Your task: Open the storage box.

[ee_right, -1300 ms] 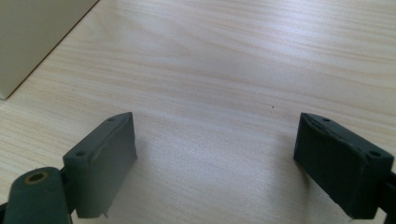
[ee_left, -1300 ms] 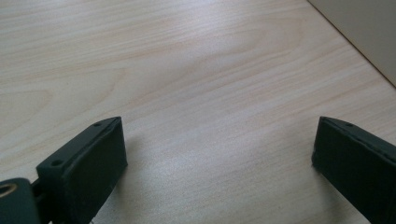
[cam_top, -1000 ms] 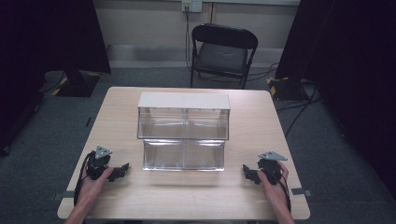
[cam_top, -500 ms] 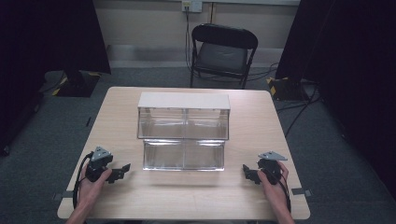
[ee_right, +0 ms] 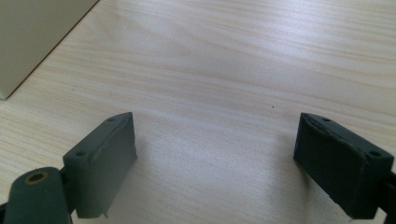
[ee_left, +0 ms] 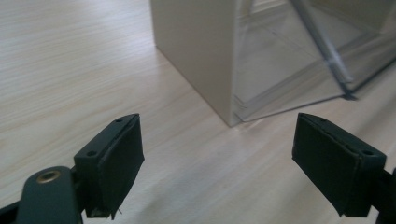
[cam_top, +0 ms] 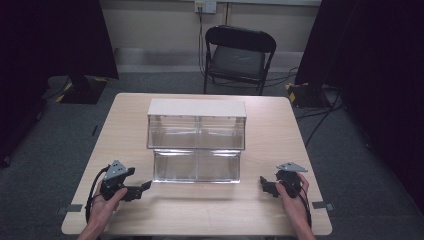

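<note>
Unchanged since earlier frame. One bin unit [cam_top: 196,137]; left gripper [cam_top: 141,189] and right gripper [cam_top: 265,184] flanking it, both jaws wide, empty.

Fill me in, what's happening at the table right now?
A person sits at the light wooden table with a two-jaw gripper in each hand. The left gripper and the right gripper rest low on either side of the clear plastic two-tier drawer cabinet with a beige top, jaws open and holding nothing. Neither touches the cabinet; the left one points at its near corner. The drawers look shut and nothing else lies on the table.
</note>
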